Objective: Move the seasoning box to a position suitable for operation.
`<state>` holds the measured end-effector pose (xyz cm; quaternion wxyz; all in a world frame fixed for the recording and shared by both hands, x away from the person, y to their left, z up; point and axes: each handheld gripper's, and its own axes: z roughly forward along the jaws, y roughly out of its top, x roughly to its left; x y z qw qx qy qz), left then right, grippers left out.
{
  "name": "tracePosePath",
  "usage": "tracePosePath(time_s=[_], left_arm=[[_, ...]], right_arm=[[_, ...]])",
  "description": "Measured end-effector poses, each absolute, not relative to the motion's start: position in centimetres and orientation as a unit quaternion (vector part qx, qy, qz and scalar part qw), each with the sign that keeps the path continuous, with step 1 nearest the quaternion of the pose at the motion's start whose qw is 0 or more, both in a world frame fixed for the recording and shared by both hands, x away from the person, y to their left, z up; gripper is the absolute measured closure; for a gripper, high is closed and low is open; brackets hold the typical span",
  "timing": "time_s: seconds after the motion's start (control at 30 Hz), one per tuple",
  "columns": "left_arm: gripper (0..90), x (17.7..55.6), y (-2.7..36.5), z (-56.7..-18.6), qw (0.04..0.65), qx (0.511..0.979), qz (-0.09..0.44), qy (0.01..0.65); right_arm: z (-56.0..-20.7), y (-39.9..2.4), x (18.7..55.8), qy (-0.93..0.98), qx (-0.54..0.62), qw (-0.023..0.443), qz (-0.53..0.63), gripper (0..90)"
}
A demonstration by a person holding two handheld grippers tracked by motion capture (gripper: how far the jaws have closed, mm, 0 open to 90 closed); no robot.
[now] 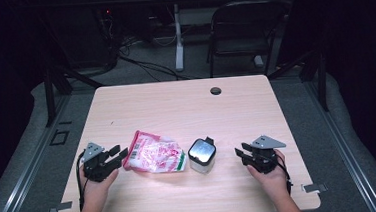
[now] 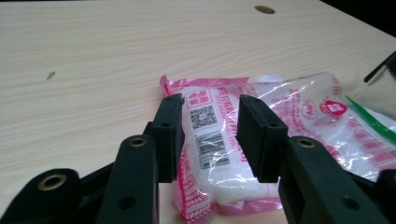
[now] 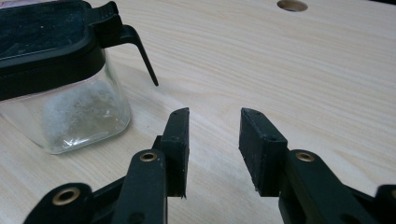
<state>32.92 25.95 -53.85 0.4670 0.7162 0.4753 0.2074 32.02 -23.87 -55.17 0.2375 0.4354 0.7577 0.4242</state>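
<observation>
Pink-printed plastic bag point(image 2: 261, 140) of white granules flat on wooden table point(image 1: 175, 102), just beside lidded glass jar point(image 1: 202, 155). Left gripper point(image 2: 210, 135) agape at bag's end, right gripper point(image 3: 212, 140) agape, empty. Likely pre-grasp; next, closing on bag.

On the counter point(image 1: 176, 107) a bag point(image 1: 154, 158) lay flat left of centre, with a jar point(image 1: 202, 155) standing just beside it on the right. The left claw point(image 1: 119, 153) sat at the bag's left end, its jaws apart over that end. The right claw point(image 1: 242, 150) rested well right of the jar. A hole point(image 1: 215, 90) lay near the counter's far edge, and a chair point(image 1: 243, 32) stood behind the counter.
</observation>
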Motion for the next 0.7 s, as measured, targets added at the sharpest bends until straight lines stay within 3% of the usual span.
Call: tracePosePath(time_s=[0.7], left_arm=[[64.5, 31.5, 25.8, -54.0, 0.457, 0.723, 0.217, 0.471]], right_arm=[[-54.9, -21.0, 34.1, 0.781, 0.382, 0.238, 0.433, 67.0]])
